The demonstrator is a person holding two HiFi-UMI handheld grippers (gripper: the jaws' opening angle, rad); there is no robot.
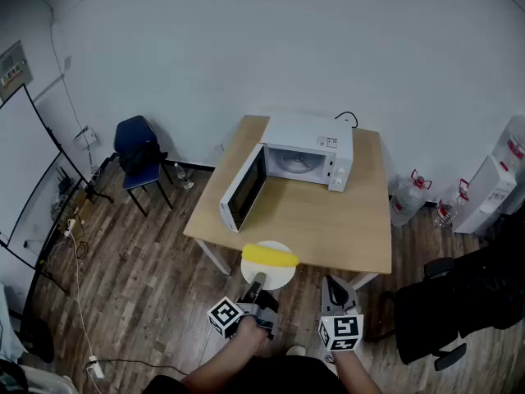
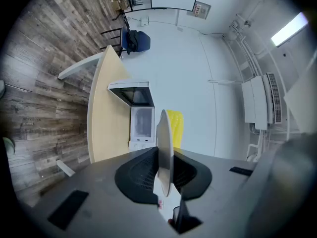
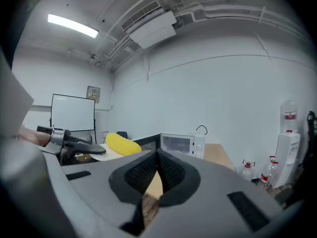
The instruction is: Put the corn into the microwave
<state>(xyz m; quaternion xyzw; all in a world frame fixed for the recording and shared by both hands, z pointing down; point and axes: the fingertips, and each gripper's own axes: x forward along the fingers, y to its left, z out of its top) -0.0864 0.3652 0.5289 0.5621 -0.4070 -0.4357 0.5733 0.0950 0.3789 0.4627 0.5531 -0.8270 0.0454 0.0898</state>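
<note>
Left gripper [image 1: 257,286]: jaws clamped on the rim of a white plate [image 1: 279,276], corn [image 1: 270,257] lying loose on top, held short of the table [image 1: 344,236]. Right gripper [image 1: 333,286]: jaws closed together, empty. Hazard: a one-edge grip may let the plate tilt and roll the corn off before the open microwave [image 1: 310,150].

White walls [image 1: 246,39], wood floor [image 1: 139,253] (blue chair [image 1: 138,150])

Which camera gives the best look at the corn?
The head view: the whole corn lies in plain sight on the white plate. The left gripper view shows only part of it behind the plate's edge; the right gripper view shows it side-on.
</note>
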